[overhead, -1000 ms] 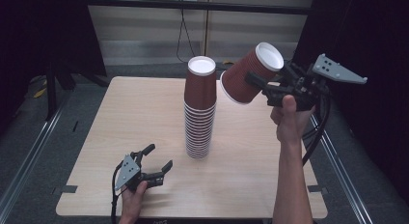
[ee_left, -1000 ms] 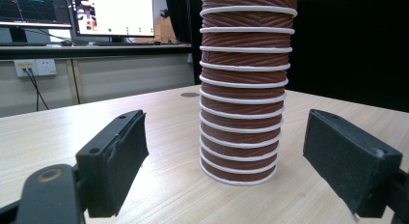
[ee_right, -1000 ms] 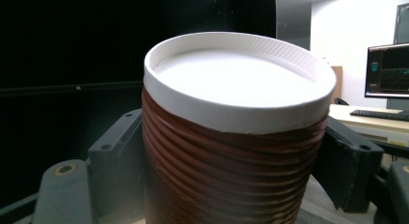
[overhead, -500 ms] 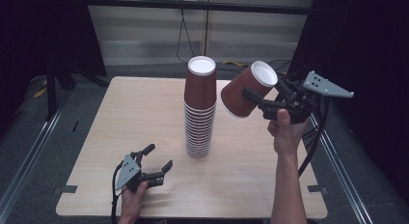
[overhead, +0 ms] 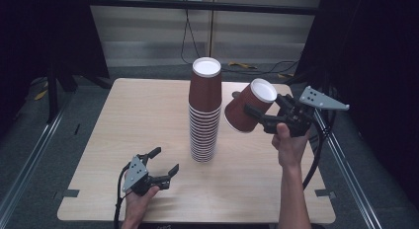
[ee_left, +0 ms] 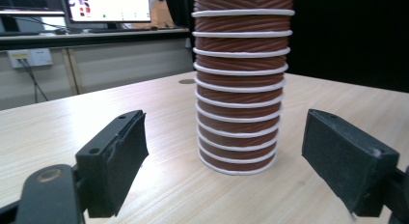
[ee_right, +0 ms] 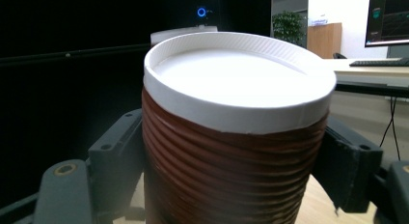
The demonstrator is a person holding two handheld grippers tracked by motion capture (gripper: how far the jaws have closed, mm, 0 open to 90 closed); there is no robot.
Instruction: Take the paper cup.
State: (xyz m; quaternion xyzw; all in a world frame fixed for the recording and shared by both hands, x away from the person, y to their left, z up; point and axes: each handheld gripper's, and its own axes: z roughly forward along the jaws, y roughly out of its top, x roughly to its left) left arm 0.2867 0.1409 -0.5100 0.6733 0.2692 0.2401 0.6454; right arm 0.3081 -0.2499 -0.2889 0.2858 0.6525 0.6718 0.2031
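A tall stack of upside-down brown ribbed paper cups (overhead: 205, 110) stands mid-bench on the light wood bench (overhead: 123, 120), white bottom of the top cup facing up. Beyond the far edge: cables on the floor, a pale wall w/ a socket; metal rails run along both sides. In the left gripper view, monitors sit on a desk at the back.

The stack is the only thing standing btwn the two tongs. The left tongs (overhead: 159, 166) rest low at the near left of the bench, held in the person's hand, pointing toward the stack's base; in the left gripper view the stack (ee_left: 239, 84) sits centred ahead of the jaws, well clear of both pads. Jaws gape w/ nothing btwn them, having just been closing a little.

The right tongs (overhead: 257, 113) are up in the air, right of the stack, clamped on a single brown paper cup (overhead: 248, 110). That cup is tilted, white bottom up and to the right, rim end down-left, near the stack's upper part but apart from it. In the right gripper view the cup (ee_right: 231, 151) sits btwn both pads, gripped on its ribbed wall.
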